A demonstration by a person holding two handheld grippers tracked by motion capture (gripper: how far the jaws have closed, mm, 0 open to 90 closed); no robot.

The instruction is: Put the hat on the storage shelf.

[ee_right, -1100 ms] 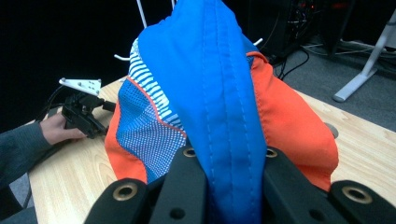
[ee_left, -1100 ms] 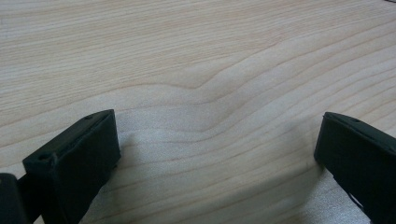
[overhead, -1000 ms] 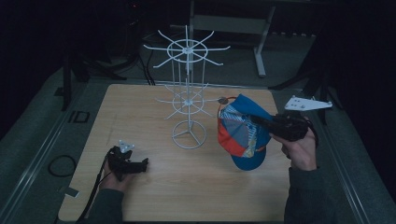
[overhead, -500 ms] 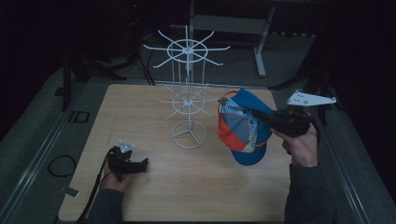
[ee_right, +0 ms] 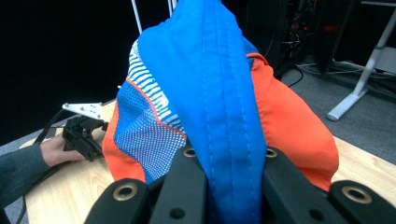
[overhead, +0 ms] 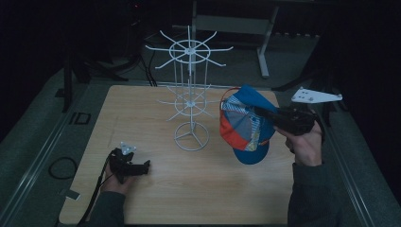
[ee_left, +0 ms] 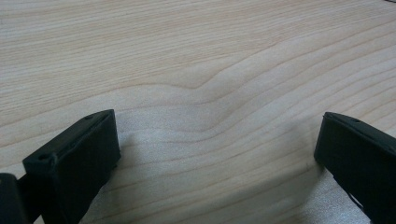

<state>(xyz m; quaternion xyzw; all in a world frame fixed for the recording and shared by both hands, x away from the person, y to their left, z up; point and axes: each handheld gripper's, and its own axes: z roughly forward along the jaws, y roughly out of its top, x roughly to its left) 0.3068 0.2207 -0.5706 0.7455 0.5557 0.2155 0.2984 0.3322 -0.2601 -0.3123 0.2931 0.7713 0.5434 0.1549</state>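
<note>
The cap (ee_right: pixel 219 93) is blue and orange, with white stripes and a dotted mesh panel. The rack (overhead: pixel 190 94) is white, the counter (overhead: pixel 142 113) pale wood-grain, both tools black.

High view: dim overall; surroundings beyond the wooden table (overhead: pixel 156 109) are lost in near-black, most deeply in the upper corners and at the right of the frame. The tabletop is lit softly and evenly from above; no glare is recorded. Mild graininess and softness are noted throughout.

Left gripper view: bright, even light; wood grain is rendered sharply at centre. Soft shadows are cast beside the two black jaws in the lower corners, and the jaws themselves are slightly blurred.

Right gripper view: the cap (ee_right: pixel 219 107) is well lit and vividly coloured; the upper left of the frame is black. The jaws at the bottom edge are out of focus.
</note>
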